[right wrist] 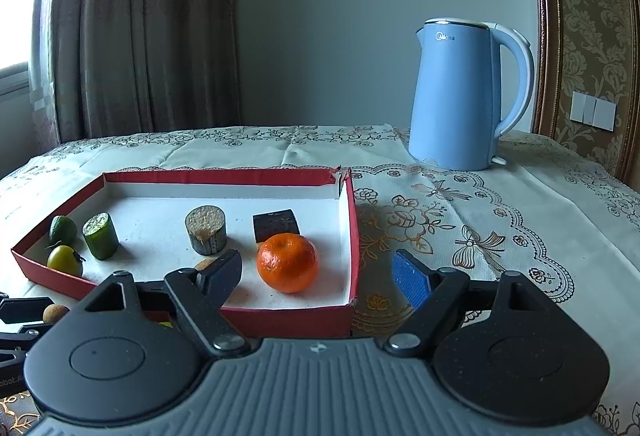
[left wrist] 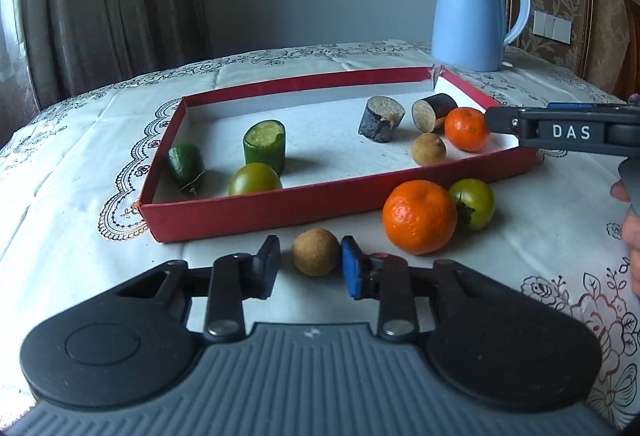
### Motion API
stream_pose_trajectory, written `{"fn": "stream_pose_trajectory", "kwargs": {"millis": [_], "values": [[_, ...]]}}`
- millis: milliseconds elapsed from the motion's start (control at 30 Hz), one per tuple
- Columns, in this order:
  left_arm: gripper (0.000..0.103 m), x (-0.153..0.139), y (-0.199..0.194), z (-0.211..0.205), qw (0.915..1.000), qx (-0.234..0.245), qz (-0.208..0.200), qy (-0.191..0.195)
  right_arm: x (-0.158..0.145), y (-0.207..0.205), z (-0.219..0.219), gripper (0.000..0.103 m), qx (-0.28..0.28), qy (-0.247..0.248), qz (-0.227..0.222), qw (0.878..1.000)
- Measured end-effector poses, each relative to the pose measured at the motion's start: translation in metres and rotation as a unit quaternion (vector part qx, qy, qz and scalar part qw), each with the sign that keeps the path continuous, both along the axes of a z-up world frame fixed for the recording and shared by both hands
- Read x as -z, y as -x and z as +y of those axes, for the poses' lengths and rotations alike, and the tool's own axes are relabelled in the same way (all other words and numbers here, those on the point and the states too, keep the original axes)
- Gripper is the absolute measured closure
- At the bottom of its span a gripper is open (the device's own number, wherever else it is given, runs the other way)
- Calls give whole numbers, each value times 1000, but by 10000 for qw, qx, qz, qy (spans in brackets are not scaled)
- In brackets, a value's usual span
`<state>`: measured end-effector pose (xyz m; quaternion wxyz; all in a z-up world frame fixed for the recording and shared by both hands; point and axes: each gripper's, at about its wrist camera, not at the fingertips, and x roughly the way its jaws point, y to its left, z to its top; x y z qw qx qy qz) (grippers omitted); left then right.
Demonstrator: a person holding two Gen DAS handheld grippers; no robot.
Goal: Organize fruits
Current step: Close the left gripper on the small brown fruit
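A red tray (left wrist: 256, 210) holds two cucumber pieces, a green tomato (left wrist: 254, 178), two dark eggplant pieces, a longan (left wrist: 429, 148) and a small orange (left wrist: 466, 128). In front of the tray lie a longan (left wrist: 315, 251), a large orange (left wrist: 419, 216) and a green tomato (left wrist: 474, 202). My left gripper (left wrist: 310, 268) is open, with its fingers on either side of the front longan; the right pad touches it. My right gripper (right wrist: 320, 276) is open and empty above the tray's right front corner (right wrist: 352, 300), with the small orange (right wrist: 287, 262) just beyond it.
A blue kettle (left wrist: 472, 12) stands behind the tray on the embroidered tablecloth (left wrist: 80, 156). Curtains hang at the back left. The right gripper's body (left wrist: 568, 132) reaches in from the right edge of the left wrist view.
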<state>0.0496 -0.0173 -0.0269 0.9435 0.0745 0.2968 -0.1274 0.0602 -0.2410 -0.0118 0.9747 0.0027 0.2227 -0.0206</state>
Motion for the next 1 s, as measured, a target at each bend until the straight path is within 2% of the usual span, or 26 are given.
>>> {"fn": "stream_pose_trajectory", "kwargs": {"millis": [233, 733, 1000], "values": [[79, 0, 0, -2, 10000, -39, 10, -21, 0, -1, 0, 20, 7, -3, 21, 10000], [80, -5, -1, 0, 9998, -79, 149, 55, 1, -1, -1, 20, 33, -3, 47, 10000], [80, -23, 5, 1, 10000, 8, -62, 67, 1, -2, -1, 20, 32, -5, 47, 10000]]}}
